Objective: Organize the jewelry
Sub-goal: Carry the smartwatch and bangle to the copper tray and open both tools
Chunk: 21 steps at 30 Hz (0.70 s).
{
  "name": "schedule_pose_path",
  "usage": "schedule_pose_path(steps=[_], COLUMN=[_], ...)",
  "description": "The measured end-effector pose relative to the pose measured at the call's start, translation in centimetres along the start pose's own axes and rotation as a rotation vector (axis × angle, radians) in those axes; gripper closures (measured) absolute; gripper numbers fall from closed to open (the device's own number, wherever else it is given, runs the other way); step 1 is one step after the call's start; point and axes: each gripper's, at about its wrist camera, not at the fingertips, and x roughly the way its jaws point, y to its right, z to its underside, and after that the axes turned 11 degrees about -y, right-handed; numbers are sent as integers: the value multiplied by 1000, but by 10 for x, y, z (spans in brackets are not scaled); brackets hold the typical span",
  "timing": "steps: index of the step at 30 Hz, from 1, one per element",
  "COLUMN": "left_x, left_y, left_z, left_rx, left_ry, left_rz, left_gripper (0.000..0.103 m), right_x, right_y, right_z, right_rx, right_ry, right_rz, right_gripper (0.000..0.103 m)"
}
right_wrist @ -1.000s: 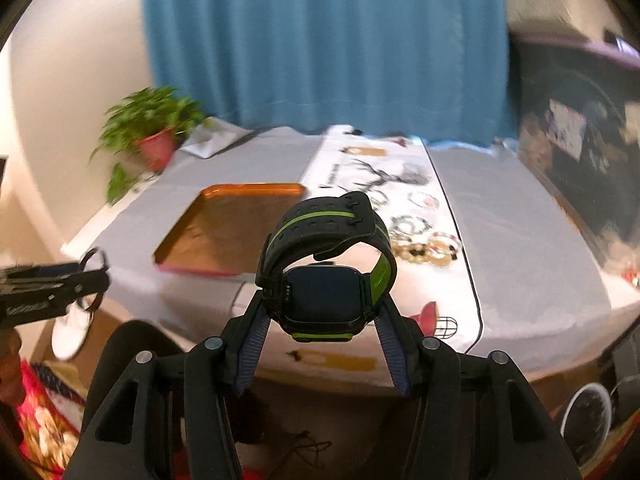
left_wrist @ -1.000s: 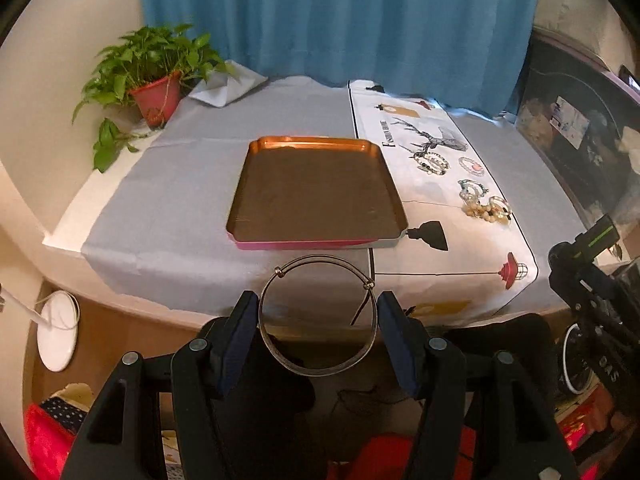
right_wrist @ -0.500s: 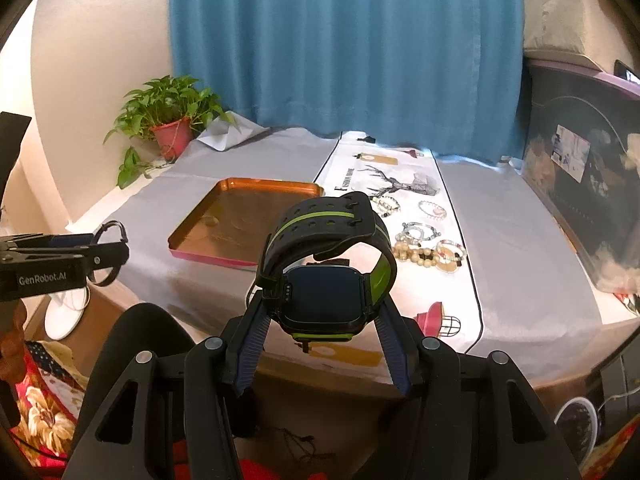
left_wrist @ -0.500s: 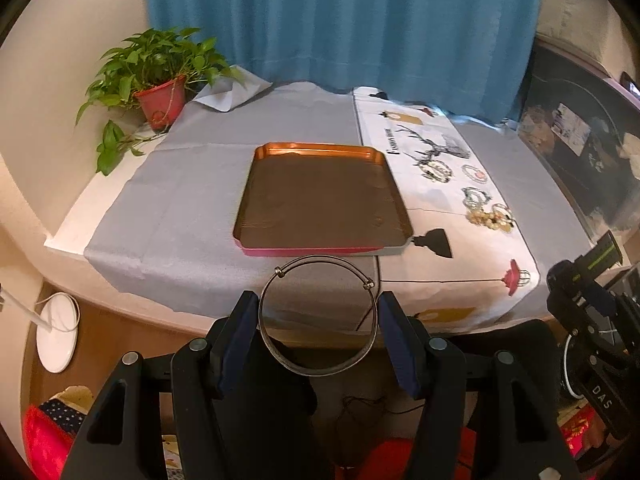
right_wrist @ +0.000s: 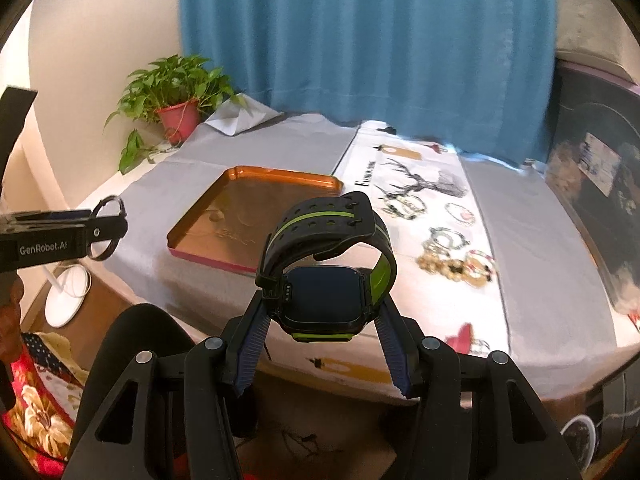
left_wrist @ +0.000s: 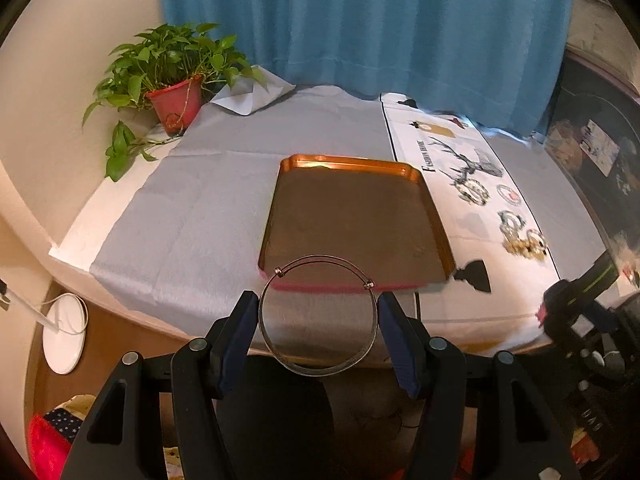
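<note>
Left gripper (left_wrist: 318,314): two blue-padded fingers (left_wrist: 236,336) clamped on one thin silver bangle (left_wrist: 318,314), held upright off the near desk (left_wrist: 200,220) edge, just short of the single empty copper tray (left_wrist: 356,220). Right gripper (right_wrist: 320,304): two fingers (right_wrist: 252,332) clamped on the case of one black-and-green smartwatch (right_wrist: 324,300), strap looped above, also held in the air short of the desk. On the white printed runner (right_wrist: 440,312) right of the tray lies a loose cluster of roughly five or six bracelets (right_wrist: 452,256), blur preventing an exact count; one potted plant (left_wrist: 172,80) stands at the far left corner.
</note>
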Motion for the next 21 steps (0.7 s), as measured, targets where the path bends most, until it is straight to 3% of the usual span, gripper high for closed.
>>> schedule_pose_path(steps=[13, 21], left_x=[76, 123], left_y=[-4, -13], left_z=[-76, -108], left_rx=[-1, 2], left_ry=[-23, -51], left_rz=[15, -18], left_gripper=[46, 46], right_x=[100, 154], right_y=[-23, -40], right_z=[-72, -109], right_rx=[-24, -55], right_ry=[-76, -106], right_rz=[-41, -47], right_gripper=[49, 49])
